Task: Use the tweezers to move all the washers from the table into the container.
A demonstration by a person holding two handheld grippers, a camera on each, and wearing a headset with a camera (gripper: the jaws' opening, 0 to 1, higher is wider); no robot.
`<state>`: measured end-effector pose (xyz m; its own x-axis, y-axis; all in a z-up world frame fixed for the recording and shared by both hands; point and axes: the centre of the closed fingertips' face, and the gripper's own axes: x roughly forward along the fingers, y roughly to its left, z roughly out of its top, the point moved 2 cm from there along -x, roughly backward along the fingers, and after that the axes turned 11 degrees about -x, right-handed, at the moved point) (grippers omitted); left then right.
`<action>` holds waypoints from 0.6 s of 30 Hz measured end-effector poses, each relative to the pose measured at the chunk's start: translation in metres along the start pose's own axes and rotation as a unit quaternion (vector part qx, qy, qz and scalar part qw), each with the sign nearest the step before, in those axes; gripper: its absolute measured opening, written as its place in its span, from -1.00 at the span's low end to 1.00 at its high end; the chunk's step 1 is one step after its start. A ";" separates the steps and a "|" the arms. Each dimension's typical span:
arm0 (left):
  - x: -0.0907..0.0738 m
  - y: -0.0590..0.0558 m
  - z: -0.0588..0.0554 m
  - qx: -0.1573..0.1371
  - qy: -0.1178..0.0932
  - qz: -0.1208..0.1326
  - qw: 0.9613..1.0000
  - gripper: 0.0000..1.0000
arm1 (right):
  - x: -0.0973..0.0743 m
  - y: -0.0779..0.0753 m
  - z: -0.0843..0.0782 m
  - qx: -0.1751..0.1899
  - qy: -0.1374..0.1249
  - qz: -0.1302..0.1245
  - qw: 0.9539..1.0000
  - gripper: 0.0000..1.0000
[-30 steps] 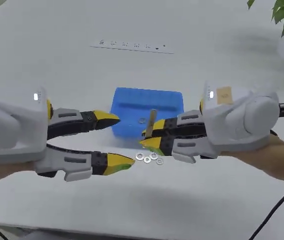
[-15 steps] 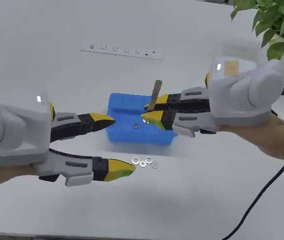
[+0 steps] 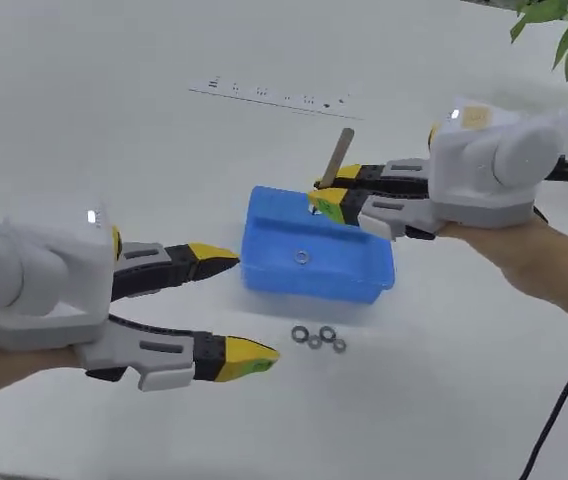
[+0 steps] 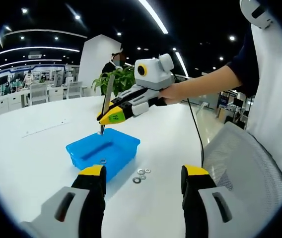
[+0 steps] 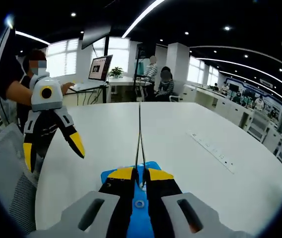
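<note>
Sitting on the white table [image 3: 114, 120] just below the right gripper [image 3: 326, 198]: blue container [image 3: 314, 285]. Same gripper pinching the tweezers [image 3: 340, 155], tips over the far rim. Spread wide: left gripper [image 3: 247, 306]. Four washers [image 3: 316, 338] just ahead of it, one washer [image 3: 302, 257] inside the container.

I count four washers [image 3: 315, 342] loose on the table [image 3: 114, 150] and a fifth washer [image 3: 302, 257] in the one blue container [image 3: 364, 285]. I see one pair of tweezers [image 3: 340, 157], one power strip [image 3: 274, 97], and two grippers: the left gripper [image 3: 254, 308] and the right gripper [image 3: 317, 195].
</note>
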<state>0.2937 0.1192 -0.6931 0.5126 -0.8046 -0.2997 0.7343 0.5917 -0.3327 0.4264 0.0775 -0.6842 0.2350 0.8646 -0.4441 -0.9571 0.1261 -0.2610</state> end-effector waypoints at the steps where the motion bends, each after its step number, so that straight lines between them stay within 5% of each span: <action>1: 0.000 0.003 -0.002 -0.003 0.001 0.006 1.000 0.32 | 0.005 0.000 -0.008 0.004 0.004 0.004 1.000 -0.81; 8: 0.005 0.015 -0.009 -0.031 -0.003 0.017 0.999 0.31 | 0.022 0.006 -0.042 0.032 0.020 0.016 0.999 -0.81; 18: 0.006 0.023 -0.017 -0.057 -0.004 0.020 0.998 0.32 | 0.034 0.011 -0.055 0.035 0.022 0.025 0.999 -0.80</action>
<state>0.3063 0.1293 -0.7177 0.5443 -0.7801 -0.3085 0.6574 0.6251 -0.4208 0.4330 0.0814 -0.7493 0.1929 0.8483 -0.4931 -0.9769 0.1188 -0.1778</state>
